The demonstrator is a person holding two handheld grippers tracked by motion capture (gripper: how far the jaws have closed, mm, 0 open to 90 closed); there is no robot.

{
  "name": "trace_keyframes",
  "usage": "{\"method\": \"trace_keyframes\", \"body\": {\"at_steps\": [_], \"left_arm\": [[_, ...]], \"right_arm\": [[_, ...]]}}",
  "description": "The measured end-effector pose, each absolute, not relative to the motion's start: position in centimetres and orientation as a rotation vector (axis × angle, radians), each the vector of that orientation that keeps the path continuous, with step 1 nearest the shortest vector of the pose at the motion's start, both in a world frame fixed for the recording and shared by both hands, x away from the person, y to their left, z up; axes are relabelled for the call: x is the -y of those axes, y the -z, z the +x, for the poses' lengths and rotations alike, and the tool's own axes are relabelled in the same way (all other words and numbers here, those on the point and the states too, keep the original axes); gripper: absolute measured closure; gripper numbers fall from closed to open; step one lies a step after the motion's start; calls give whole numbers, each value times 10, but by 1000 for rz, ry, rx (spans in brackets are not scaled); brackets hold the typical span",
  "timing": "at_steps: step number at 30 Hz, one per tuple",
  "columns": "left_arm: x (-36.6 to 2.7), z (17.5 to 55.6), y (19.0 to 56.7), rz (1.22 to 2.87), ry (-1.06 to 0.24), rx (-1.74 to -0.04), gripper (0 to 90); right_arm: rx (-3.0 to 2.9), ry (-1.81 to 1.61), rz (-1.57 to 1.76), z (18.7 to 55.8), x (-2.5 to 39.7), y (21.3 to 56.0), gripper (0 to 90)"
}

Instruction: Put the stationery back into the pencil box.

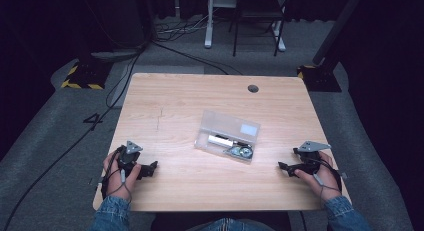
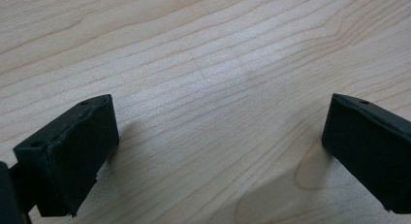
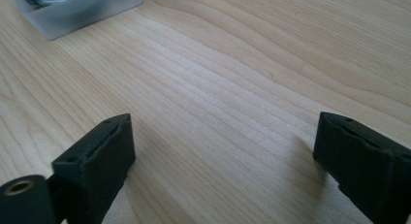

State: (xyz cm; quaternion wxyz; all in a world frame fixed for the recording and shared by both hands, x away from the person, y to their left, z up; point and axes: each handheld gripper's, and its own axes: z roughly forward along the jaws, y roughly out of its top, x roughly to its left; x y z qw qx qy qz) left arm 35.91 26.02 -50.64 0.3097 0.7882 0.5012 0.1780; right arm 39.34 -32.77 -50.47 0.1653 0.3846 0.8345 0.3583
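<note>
- Clear plastic box (image 1: 227, 136): lies near the middle of the wooden table (image 1: 170, 96), long side slanted from about 10 o'clock to 4 o'clock; lid appears closed. One corner of it shows at 11 o'clock in the right gripper view (image 3: 80, 13).
- Contents: a white cylinder (image 1: 221, 140) and a small metal part (image 1: 241, 151), loose inside. What they are cannot be told.
- Left gripper (image 1: 150, 167): rests on the table at 8 o'clock from the box, well apart from it; jaws spread wide, nothing between them but bare wood (image 2: 218, 112).
- Right gripper (image 1: 286, 168): rests at 4 o'clock from the box, well apart; jaws likewise released and empty.
- Risk, sliding: the box looks light and smooth, so a one-sided push would likely skate it across the wood rather than seat it between the jaws.
- Risk, rotation: because the box sits askew, a straight approach may strike a corner and spin it.
- Risk, crushing: thin clear walls could flex or pop the lid under a hard squeeze.
- Risk, spill: loose contents may shift or roll out if the box tilts while open.
</note>
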Motion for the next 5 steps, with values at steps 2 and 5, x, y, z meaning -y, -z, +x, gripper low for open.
{"method": "trace_keyframes", "body": {"at_steps": [2, 5], "left_arm": [[-260, 359, 506, 2082, -470, -1324, 0], [-260, 359, 507, 2081, -473, -1324, 1]], "right_arm": [[-2380, -1015, 1094, 394, 327, 505, 69], [-2380, -1013, 1093, 394, 327, 505, 62]]}}
